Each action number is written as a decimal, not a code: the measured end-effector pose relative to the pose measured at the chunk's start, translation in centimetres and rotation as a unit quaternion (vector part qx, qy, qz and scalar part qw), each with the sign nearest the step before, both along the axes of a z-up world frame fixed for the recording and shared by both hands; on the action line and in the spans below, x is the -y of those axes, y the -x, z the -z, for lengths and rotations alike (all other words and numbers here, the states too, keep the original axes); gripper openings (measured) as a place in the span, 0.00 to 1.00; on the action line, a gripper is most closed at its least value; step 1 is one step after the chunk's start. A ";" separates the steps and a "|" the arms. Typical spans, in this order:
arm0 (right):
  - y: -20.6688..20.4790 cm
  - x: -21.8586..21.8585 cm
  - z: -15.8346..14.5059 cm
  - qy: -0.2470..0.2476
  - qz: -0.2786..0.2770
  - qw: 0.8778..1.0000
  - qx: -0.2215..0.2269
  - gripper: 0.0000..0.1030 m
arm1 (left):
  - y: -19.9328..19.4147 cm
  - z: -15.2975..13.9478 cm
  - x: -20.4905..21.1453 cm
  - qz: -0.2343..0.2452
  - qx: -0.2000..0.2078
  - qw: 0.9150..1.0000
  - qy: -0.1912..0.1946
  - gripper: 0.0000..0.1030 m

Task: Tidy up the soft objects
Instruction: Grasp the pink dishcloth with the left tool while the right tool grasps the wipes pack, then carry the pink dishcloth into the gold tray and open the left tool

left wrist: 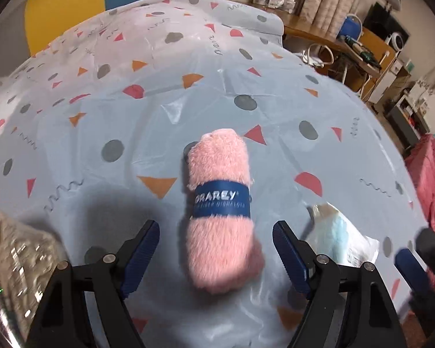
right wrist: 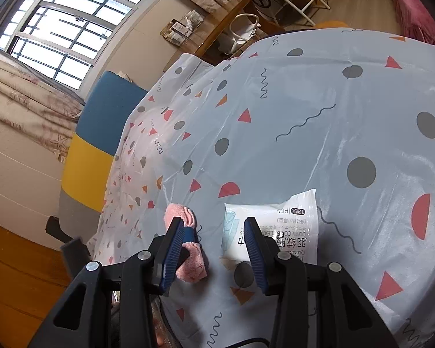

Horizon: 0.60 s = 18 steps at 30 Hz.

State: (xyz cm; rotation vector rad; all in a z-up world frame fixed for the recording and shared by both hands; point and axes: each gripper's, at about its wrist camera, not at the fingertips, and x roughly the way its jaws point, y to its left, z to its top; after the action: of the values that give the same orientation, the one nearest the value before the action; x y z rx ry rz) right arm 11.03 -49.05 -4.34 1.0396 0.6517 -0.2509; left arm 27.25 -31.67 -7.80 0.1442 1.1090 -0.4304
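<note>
Left wrist view shows our left tool (left wrist: 216,256) pointing steeply down over the pink fluffy roll (left wrist: 220,211). Its jaws stand wide apart, one on each side of the roll, and neither pad presses on it yet. The roll lies on the counter (left wrist: 101,121), with a blue paper band (left wrist: 221,201) around its middle.

What could go wrong? If we squeeze at the near end, the soft roll might squash and slip out. If we grab the band, it might slide off. The shiny cover on the counter could also bunch up if we push too low.

At 3 o'clock from the roll lies the white packet (left wrist: 345,246), close by. Our right tool (right wrist: 214,249) is tilted down near it, with jaws partly apart and nothing between them. In the right wrist view, the packet (right wrist: 290,229) sits just past that tool, and the pink roll (right wrist: 188,246) is at 9 o'clock.
</note>
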 end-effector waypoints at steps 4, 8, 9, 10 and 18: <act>-0.2 -0.1 0.1 -0.005 -0.006 1.000 -0.003 0.42 | 0.2 1.6 0.9 0.025 -0.005 1.000 -0.019 0.38; -0.3 -0.2 0.3 -0.005 -0.008 1.000 -0.012 0.42 | 1.7 1.6 0.3 0.039 -0.001 0.999 -0.022 0.37; -0.4 -0.3 0.3 -0.002 -0.011 1.000 -0.016 0.42 | 1.7 1.5 0.1 0.036 -0.009 0.999 -0.019 0.36; -0.7 -0.5 0.3 0.003 -0.018 1.000 -0.024 0.42 | 1.7 1.3 -0.2 0.032 -0.017 0.999 -0.015 0.35; -4.3 -2.0 -1.4 0.144 -0.147 0.968 -0.144 0.42 | 1.5 -2.7 -1.9 0.021 -0.025 0.999 0.031 0.34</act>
State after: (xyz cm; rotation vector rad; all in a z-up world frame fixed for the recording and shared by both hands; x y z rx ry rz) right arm 15.32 -47.07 -2.97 0.6198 0.9905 -0.2298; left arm 25.73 -29.74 -5.14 0.1025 1.1425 -0.5088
